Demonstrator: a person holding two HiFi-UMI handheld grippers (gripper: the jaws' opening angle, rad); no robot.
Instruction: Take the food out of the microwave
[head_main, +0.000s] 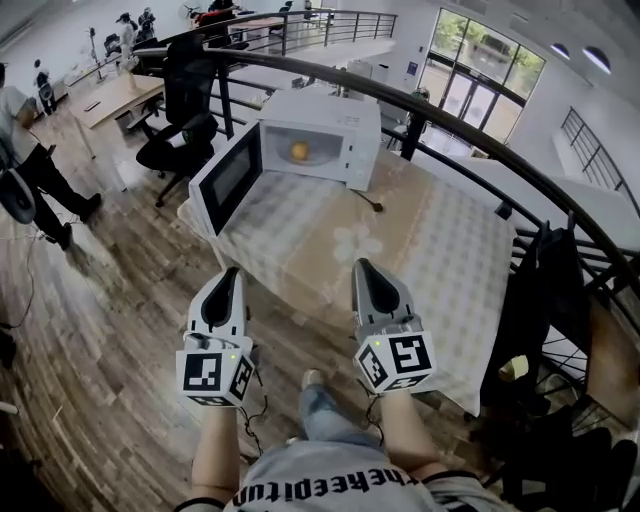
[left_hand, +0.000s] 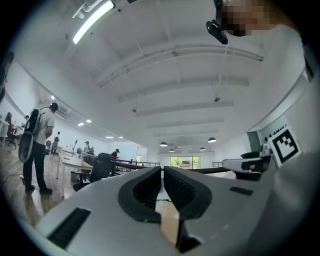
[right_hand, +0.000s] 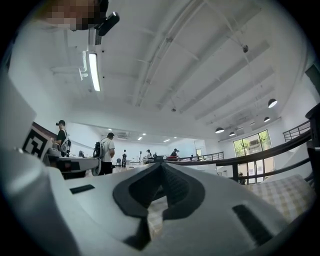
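A counter (head_main: 440, 260) draped in a pale checked cloth carries a white box microwave (head_main: 335, 108), its dark-windowed door (head_main: 228, 178) swung wide open to the left. Well short of it, near the counter's near edge, the left gripper (head_main: 226, 282) and the right gripper (head_main: 364, 270) point level towards the microwave, each with jaws pressed together on nothing. The small round orange food (head_main: 299, 151) sits inside the microwave's lit cavity.
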